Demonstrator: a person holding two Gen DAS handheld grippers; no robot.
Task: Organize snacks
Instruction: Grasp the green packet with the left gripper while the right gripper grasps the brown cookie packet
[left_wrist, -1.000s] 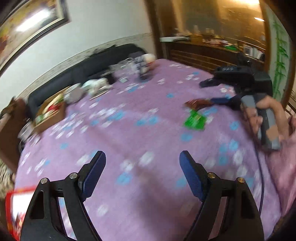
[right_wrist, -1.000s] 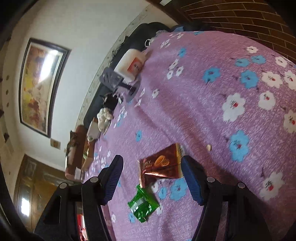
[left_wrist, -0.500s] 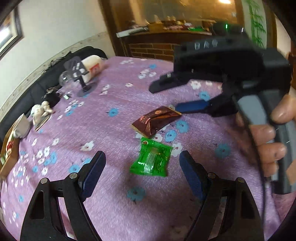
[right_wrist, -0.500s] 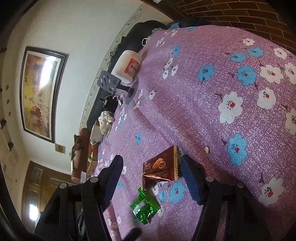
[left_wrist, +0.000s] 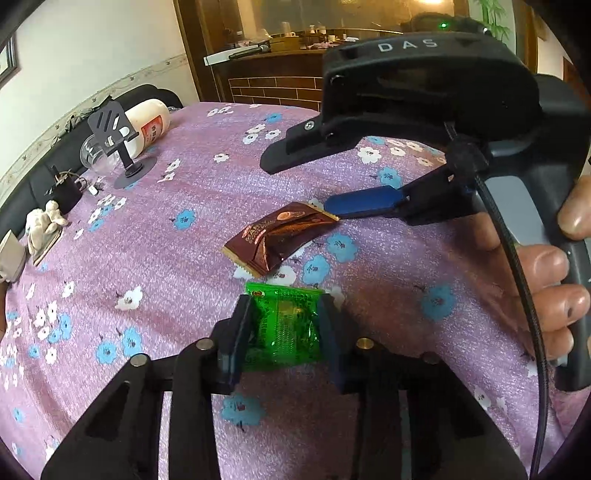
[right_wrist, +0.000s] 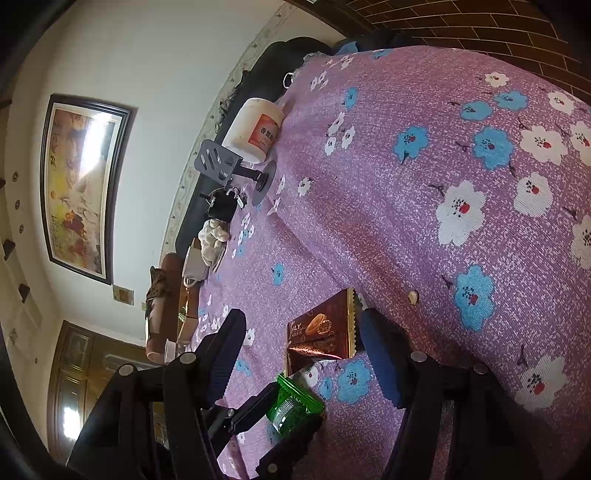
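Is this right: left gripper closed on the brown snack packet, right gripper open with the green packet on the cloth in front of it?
Colours swapped. The left wrist view shows the left gripper, whose jaws have just been closing, clamped on the green packet. The right gripper is open, with the brown packet lying on the purple floral cloth between its fingers, as the right wrist view shows.

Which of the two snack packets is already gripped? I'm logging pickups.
The green packet, pinched between the left gripper's pads. The brown packet lies loose on the cloth, between the right gripper's open fingers.
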